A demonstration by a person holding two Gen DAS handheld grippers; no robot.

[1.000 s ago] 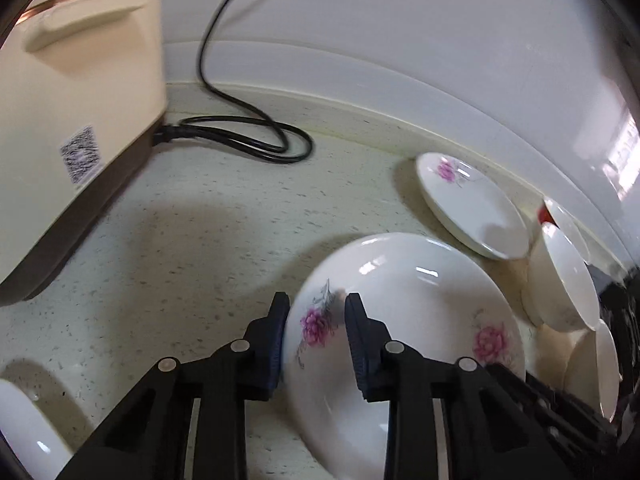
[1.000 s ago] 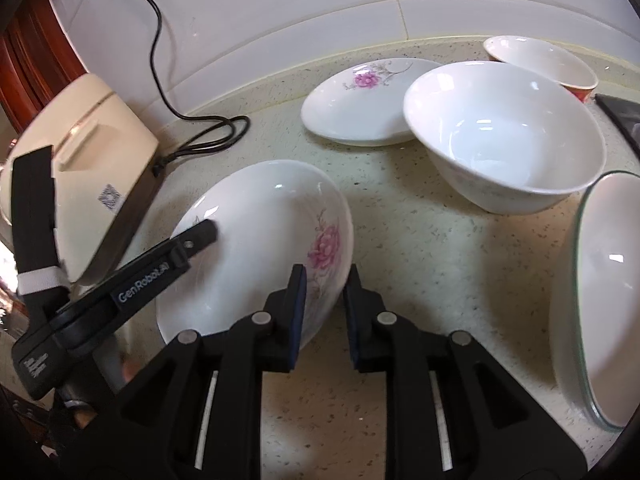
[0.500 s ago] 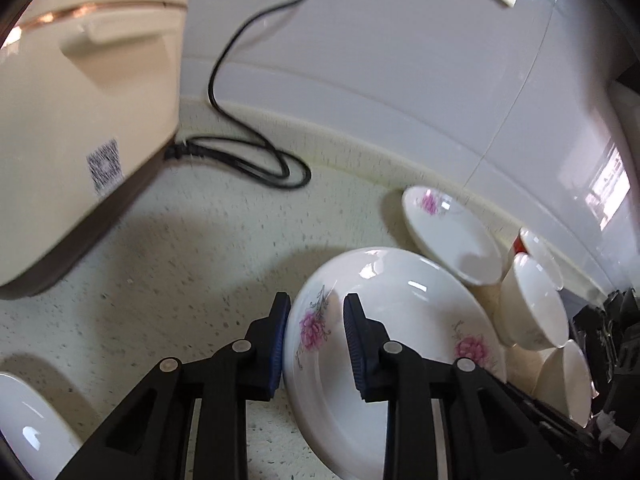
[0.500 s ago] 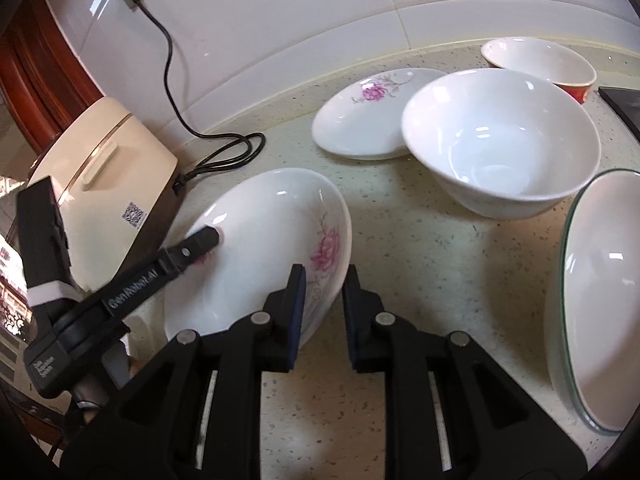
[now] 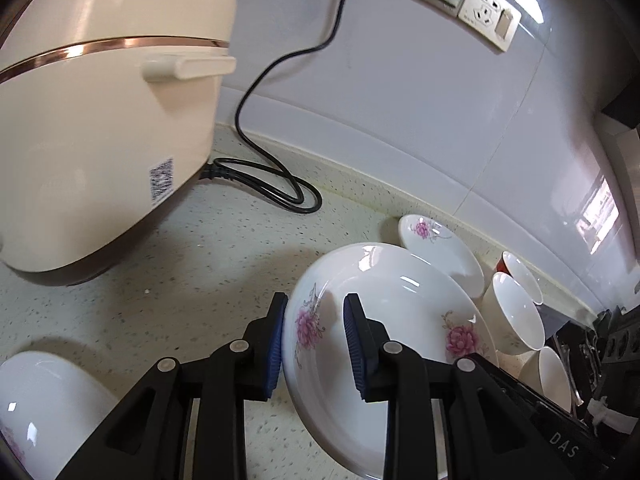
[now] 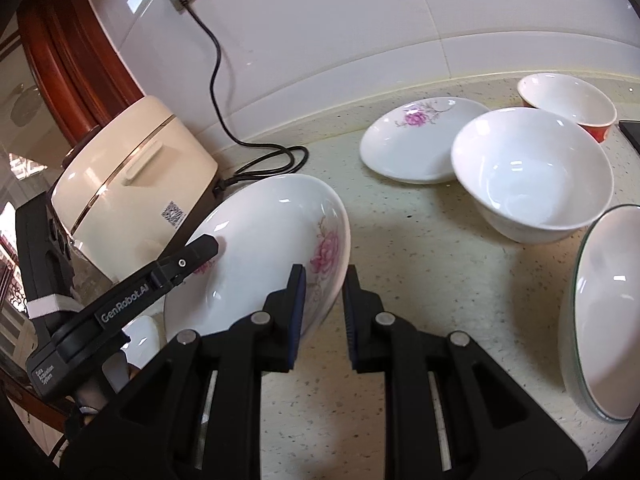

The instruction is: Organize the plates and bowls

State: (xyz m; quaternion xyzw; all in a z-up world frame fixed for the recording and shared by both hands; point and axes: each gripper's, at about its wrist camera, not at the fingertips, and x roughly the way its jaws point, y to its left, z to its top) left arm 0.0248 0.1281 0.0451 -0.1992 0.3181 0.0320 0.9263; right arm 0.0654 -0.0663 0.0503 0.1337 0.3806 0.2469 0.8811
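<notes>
The left tongs (image 5: 314,340) and right tongs (image 6: 322,308) each cover part of the rim of the flowered plate (image 5: 392,320), and its near edge runs out at the bottom of the left view. A white bowl (image 5: 44,408) is cut off at the lower left corner there. The rice cooker (image 5: 100,120) loses its left side to the frame. In the right view a green-rimmed dish (image 6: 608,312) is cut by the right edge, and a dark flat thing (image 6: 631,130) beside the red bowl (image 6: 568,104) shows too little to identify
</notes>
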